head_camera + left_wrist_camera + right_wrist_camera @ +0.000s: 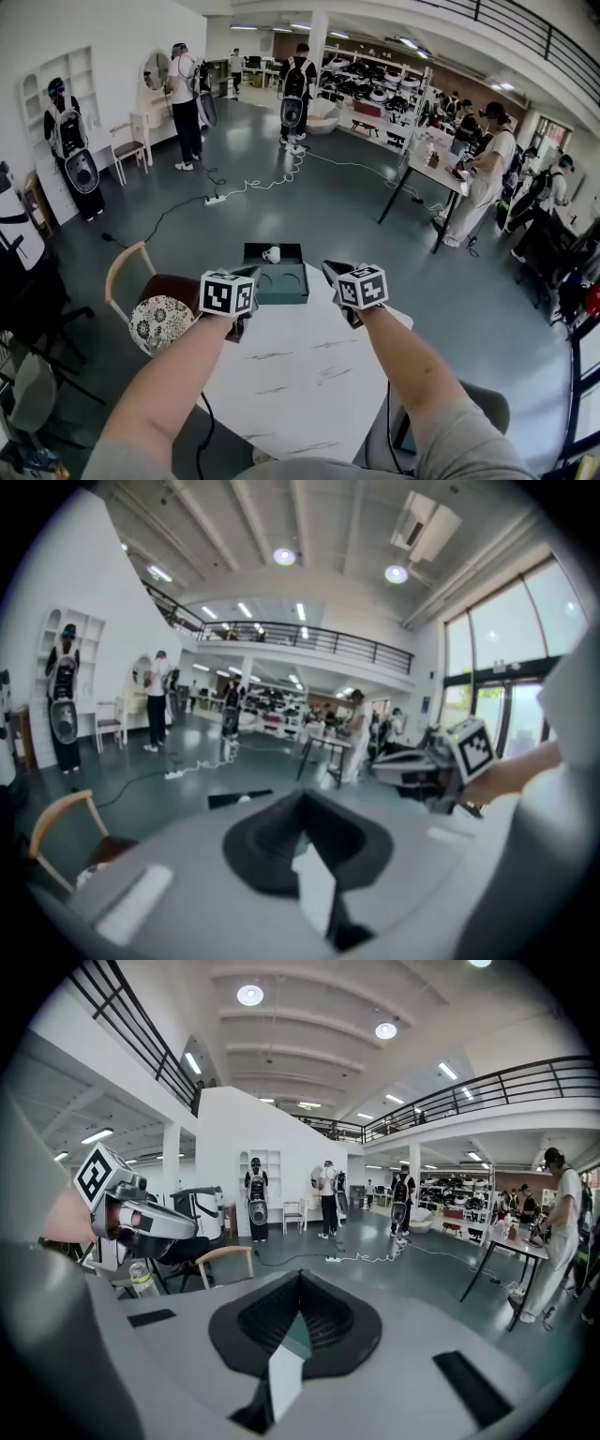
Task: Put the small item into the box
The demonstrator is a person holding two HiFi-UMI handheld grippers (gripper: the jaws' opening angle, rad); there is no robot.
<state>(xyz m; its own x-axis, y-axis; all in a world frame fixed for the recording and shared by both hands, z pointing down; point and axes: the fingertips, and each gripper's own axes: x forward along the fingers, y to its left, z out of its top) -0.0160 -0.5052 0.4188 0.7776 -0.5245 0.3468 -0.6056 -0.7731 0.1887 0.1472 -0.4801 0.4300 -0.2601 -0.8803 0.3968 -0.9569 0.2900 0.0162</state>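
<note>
Shut tight in its own view, the left gripper (302, 801), its two dark jaws meeting in a point with nothing caught between them. Closed tip to tip in the same way and just as empty, the right gripper (298, 1279). From the head view, both held out side by side above the far part of a white table (300, 375), apart from each other, each pointing forward and slightly downward, marker cubes on top. Just beyond them, at the table's far edge, a dark green box (281, 298) lying open, with two round hollows in its nearer half. Inside the farther half, near its middle, the small item (272, 254), white and perhaps a little cup; hard to tell at this size whether that half is a lid or a second tray. No contact between either gripper and the box or the item. From the left gripper view, the same box visible only as a thin dark strip past the table's edge, a white speck on it. Left of the table, a wooden chair (127, 267) carrying a round patterned cushion (161, 323). Further off, a wide grey-green floor (309, 206) with a white cable (267, 183) trailing across it, several people (185, 103) standing about, and a black-legged desk (427, 169) on the right.
</note>
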